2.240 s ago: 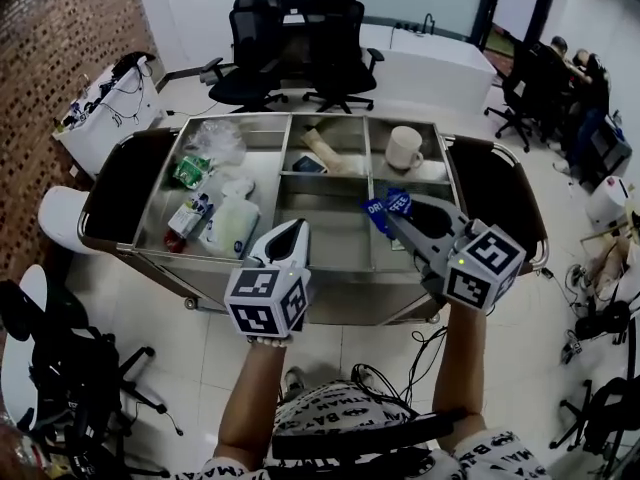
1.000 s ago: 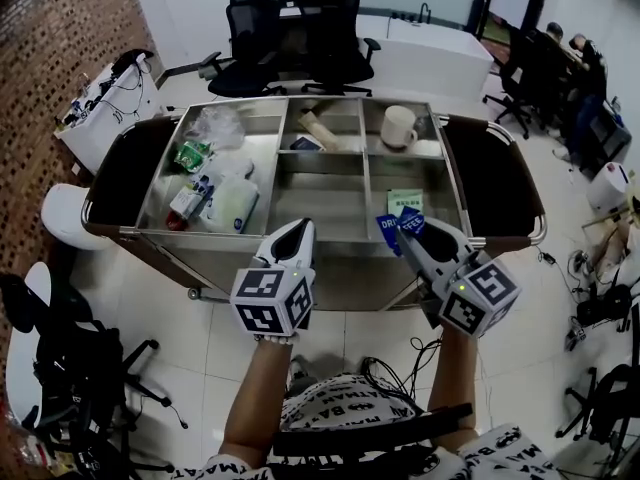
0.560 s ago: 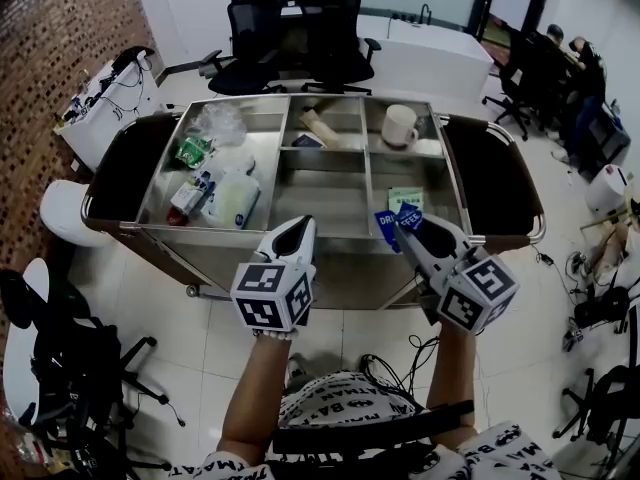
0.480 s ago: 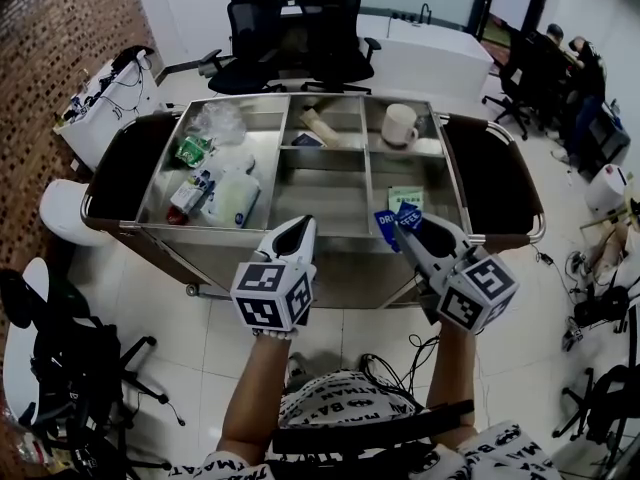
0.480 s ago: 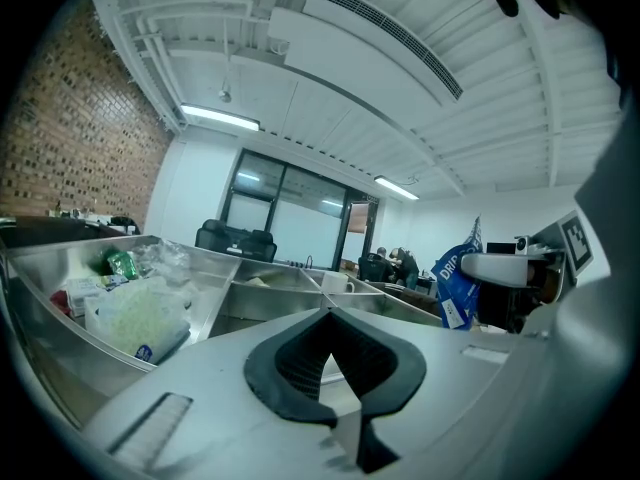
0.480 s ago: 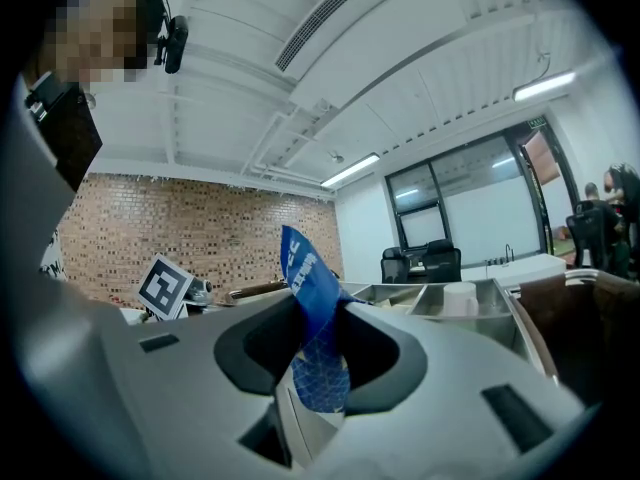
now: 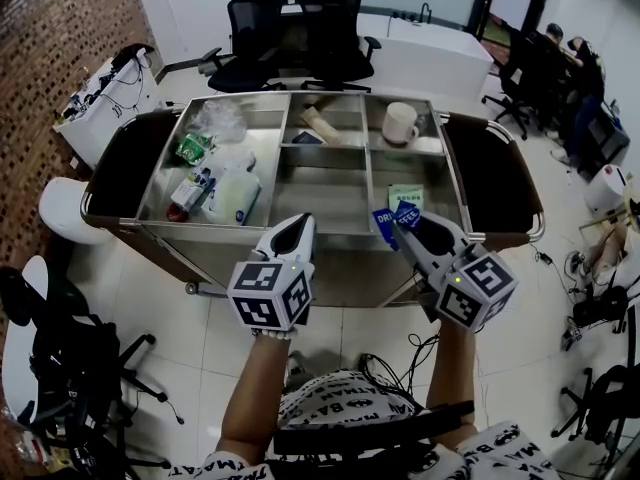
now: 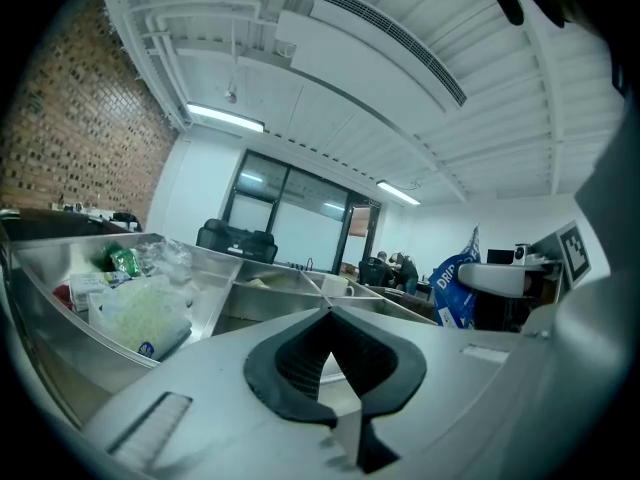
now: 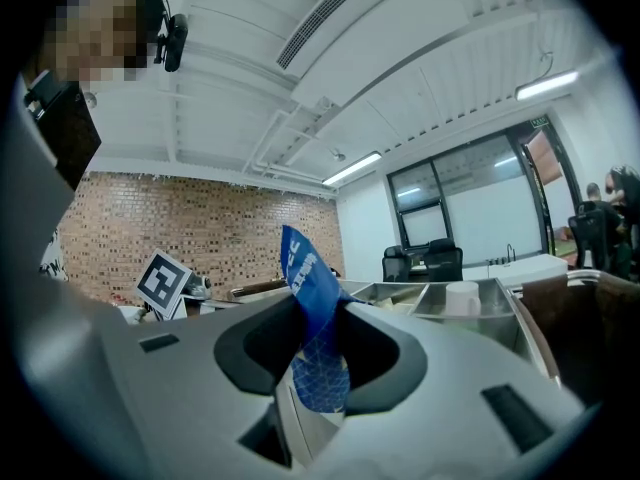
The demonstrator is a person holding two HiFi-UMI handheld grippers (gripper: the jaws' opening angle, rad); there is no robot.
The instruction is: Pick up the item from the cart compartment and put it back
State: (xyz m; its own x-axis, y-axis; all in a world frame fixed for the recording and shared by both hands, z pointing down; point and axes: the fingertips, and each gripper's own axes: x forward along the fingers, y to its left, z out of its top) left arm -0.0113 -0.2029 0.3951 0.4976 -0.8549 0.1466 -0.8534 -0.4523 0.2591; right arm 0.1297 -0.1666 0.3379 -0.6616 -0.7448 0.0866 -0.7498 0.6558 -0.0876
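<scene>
**Right gripper** (image 7: pixel 405 230): the jaws stand narrow and clamp a blue drip coffee packet (image 7: pixel 383 220). In the right gripper view the packet (image 9: pixel 305 268) passes between the two pads and projects upward past the tips of the gripper (image 9: pixel 320 318). In the head view the packet sits over the near edge of the cart's near right compartment. It touches only the jaws.

**Left gripper** (image 7: pixel 296 224): the jaws are together, tip against tip, with nothing between them. This shows in the left gripper view (image 8: pixel 328 310). The gripper hangs at the near rim of the cart (image 7: pixel 170 231), at 9 o'clock from the right gripper and well apart from it.

**Cart contents, head view:**
- Near right compartment: a green packet (image 7: pixel 405 196) lies flat at 12 o'clock from the blue packet, just beside it.
- Far right compartment: a white mug (image 7: pixel 402 123) stands upright at 12 o'clock from the green packet.
- Far middle compartment: a tan object (image 7: pixel 322 125) lies tilted. Its type cannot be told.
- Left compartment: a white bag (image 7: pixel 235 196) lies at the near end. A green snack packet (image 7: pixel 190 149) lies at 11 o'clock from it, and a clear plastic bag (image 7: pixel 218 120) lies at the far end.
</scene>
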